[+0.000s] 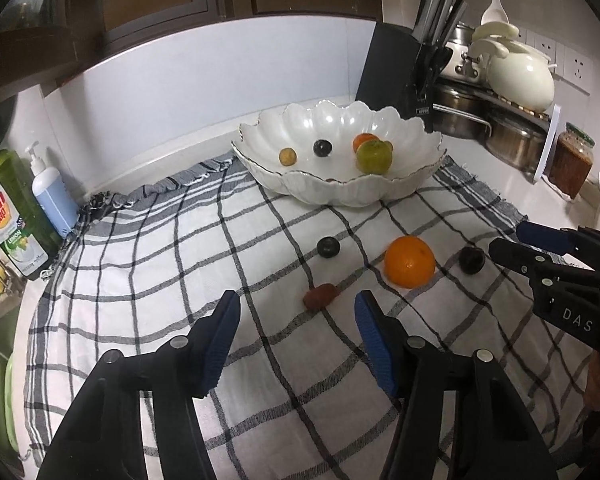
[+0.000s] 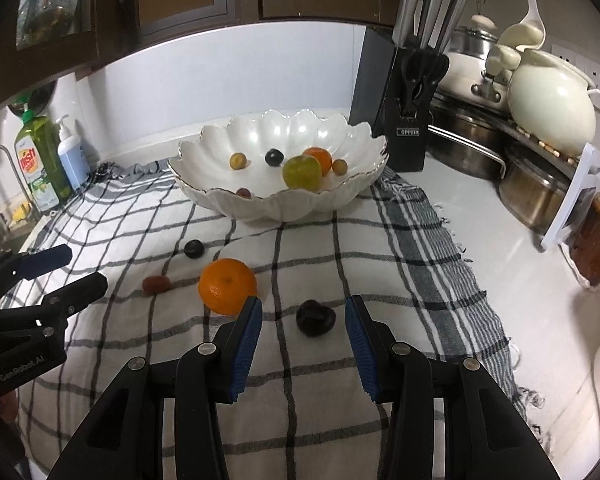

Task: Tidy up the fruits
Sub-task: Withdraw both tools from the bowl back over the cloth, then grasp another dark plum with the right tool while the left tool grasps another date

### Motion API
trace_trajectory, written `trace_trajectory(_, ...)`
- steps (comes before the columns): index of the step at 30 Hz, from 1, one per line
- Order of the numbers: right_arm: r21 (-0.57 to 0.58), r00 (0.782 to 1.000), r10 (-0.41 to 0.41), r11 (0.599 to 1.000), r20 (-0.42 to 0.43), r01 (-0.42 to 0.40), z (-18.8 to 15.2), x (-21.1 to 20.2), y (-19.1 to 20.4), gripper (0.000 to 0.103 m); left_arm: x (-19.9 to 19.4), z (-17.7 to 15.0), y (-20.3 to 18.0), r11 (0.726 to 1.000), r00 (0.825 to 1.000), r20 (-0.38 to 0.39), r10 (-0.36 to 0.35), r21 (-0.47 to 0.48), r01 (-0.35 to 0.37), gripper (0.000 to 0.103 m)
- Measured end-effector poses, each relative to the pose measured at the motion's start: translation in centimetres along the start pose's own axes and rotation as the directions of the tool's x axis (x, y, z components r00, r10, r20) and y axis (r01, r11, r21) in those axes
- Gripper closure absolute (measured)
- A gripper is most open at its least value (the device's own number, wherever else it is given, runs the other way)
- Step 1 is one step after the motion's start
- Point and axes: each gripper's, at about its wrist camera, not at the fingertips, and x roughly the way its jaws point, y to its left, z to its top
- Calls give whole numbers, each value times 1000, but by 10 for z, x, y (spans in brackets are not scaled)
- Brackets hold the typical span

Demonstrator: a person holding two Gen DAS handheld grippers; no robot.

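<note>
Far left on the surface, a green dish soap bottle and a blue pump bottle are parked by the wall, just off the edge of the checked cloth that's spread over the middle. The left claw is held above the cloth with its blue pads apart and nothing between them; a small reddish-brown fruit is seen just beyond its tips. A bit further back, a dark plum is lying on its own. Next over, the orange is sat on the cloth, well short of the bowl. To its right a second dark plum is framed between the tips of the right claw, whose pads are apart and not touching it. Behind all that, the white scalloped bowl is placed at the back of the cloth, already loaded with a green fruit, a second orange one, a dark one and a few small yellowish ones. Rightmost, a black knife block, steel pots and a cream-coloured pot are stacked in the corner.
</note>
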Motion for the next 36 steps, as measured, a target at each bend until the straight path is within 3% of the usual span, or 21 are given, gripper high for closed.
trace_trajectory(15, 38, 996, -12, 999, -83, 15, -2, 36, -8, 59, 48, 1, -4, 998, 996, -72, -50, 25, 52, 64)
trace_trajectory(30, 74, 992, 6, 997, -129, 3, -3, 55, -12, 60, 76, 3, -5, 995, 987, -129, -94, 19, 97, 74)
trace_trajectory(36, 72, 990, 9, 997, -142, 2, -5, 60, -11, 66, 79, 2, -5, 995, 985, -140, -101, 13, 104, 78)
